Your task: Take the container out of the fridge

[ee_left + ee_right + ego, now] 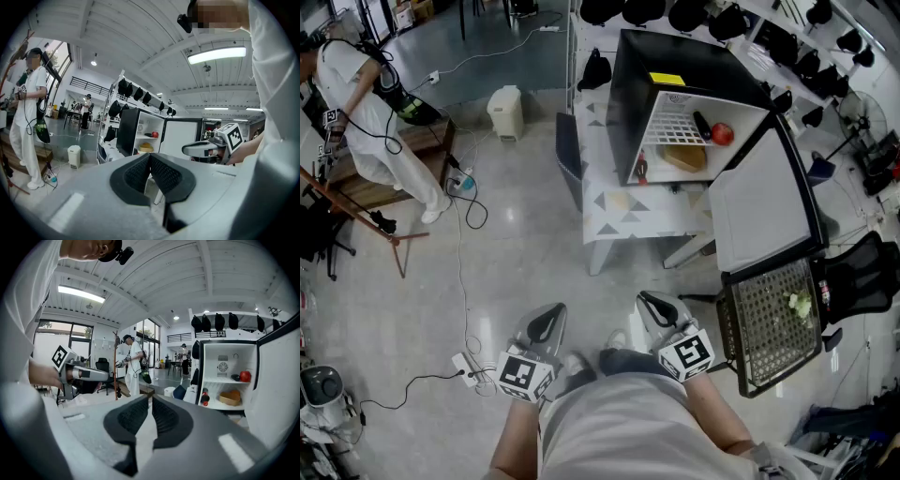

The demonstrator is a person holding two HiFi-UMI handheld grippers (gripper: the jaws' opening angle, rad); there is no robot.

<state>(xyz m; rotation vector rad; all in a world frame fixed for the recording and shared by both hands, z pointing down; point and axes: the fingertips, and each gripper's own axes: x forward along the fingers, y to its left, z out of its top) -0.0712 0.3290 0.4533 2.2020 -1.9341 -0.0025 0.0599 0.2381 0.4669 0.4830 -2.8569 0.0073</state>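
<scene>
1. Here we see the fridge (675,94), door open, well ahead of both tools.
2. Left gripper (150,158), right gripper (150,401): clenched, empty; only their own views show us the jaws drawn together.
3. Container (229,398): on the fridge's lower shelf.

The person wears a pale grey shirt (628,427). The left gripper (551,314) and right gripper (652,305) have smooth grey shells and black ribbed pads (165,176). Each carries a white cube (687,356) printed with black square markers.

No legible text; yellow label (667,79) on the fridge (717,64) too small.
</scene>
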